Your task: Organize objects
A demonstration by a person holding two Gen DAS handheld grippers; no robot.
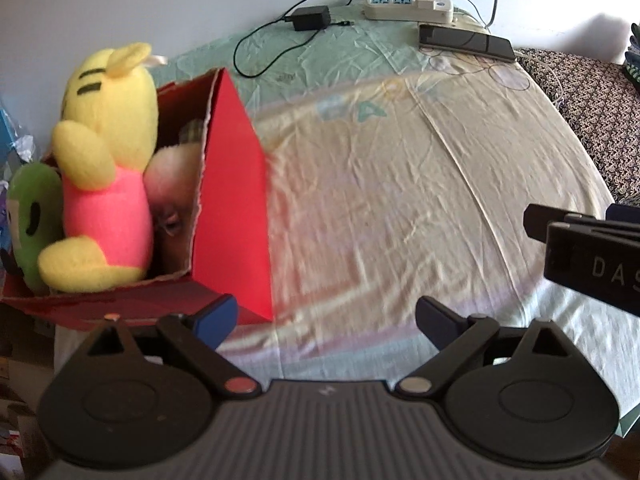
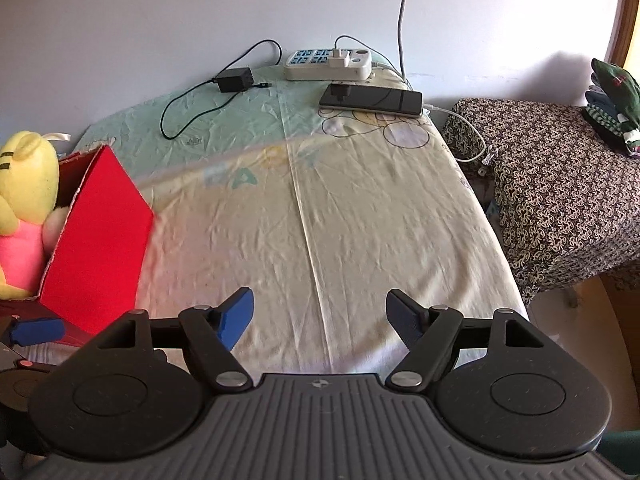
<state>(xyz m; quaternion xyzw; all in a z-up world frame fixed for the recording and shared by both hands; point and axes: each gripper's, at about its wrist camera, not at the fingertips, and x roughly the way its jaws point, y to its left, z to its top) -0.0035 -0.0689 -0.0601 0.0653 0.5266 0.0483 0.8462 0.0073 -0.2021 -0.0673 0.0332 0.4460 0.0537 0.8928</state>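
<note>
A red cardboard box (image 1: 236,184) sits at the left of a sheet-covered bed (image 1: 400,200), already holding a yellow plush bear in a pink shirt (image 1: 100,168), a green plush (image 1: 34,216) and a pale soft toy (image 1: 172,188). The middle of the bed is bare, so the tidying looks nearly finished. A charger (image 2: 234,79), power strip (image 2: 328,65) and phone (image 2: 372,100) remain at the far edge. The left gripper (image 1: 326,322) and right gripper (image 2: 320,314) both hover with jaws open, holding nothing.
</note>
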